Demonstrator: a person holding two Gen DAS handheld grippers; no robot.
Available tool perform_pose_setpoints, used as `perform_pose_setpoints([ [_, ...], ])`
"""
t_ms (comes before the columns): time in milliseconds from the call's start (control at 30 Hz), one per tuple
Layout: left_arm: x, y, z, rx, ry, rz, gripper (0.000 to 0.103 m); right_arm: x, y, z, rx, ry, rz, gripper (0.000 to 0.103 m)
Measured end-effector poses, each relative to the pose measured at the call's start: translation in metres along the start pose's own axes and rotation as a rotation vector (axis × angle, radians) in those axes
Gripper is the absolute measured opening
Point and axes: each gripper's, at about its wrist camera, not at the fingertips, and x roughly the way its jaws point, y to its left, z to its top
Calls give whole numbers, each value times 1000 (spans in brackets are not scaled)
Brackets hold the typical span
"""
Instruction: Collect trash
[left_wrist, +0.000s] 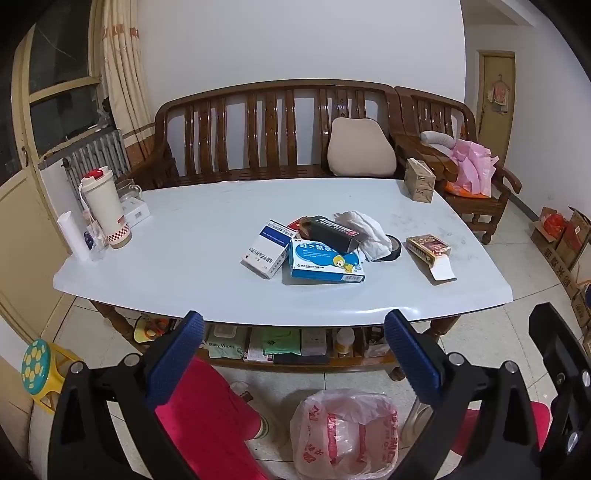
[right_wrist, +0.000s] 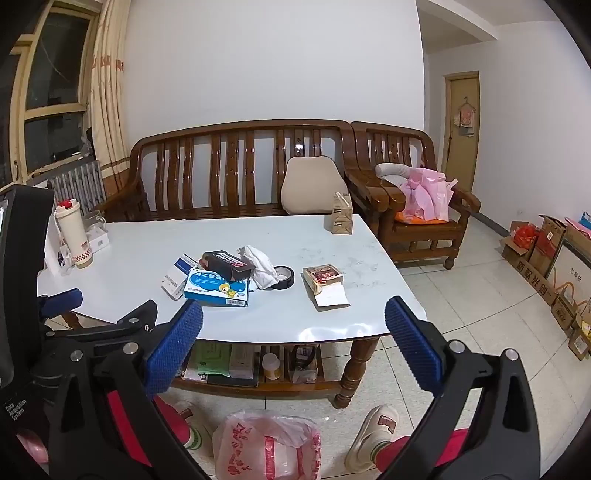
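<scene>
Nearest, on the tiled floor between two slippered feet: a pink-printed plastic bag (right_wrist: 267, 448), mouth gaping, contents not discernible. Above it, left gripper (left_wrist: 293, 354) spread wide with nothing between the blue pads; right gripper (right_wrist: 293, 350) likewise wide and empty. Both held off the near edge of the white table (left_wrist: 184, 258), touching nothing. Mid-table, a heap of trash: blue-and-white carton (left_wrist: 327, 260) lying flat, white medicine box (left_wrist: 266, 248) touching its left side, dark box (left_wrist: 334, 234) propped across the top, crumpled tissue (left_wrist: 369, 232) draped over a black tape roll (right_wrist: 283, 276). Just right, apart from the heap, a red-patterned box (left_wrist: 430, 247) with flap open. Only from the right wrist: tape roll's full ring and cardboard boxes (right_wrist: 546, 254) along the far wall. Only from the left wrist: yellow stool (left_wrist: 42, 371). Farther back, white thermos (left_wrist: 105, 208) at left, tan carton (left_wrist: 420, 180) at the far right corner, wooden bench (left_wrist: 273, 125) behind.
</scene>
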Motion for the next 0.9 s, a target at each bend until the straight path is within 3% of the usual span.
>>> perform_pose_setpoints([
  [900,-2,5,-3,-22,-6,-10,96,-1,2,1,-8,1,1,97],
])
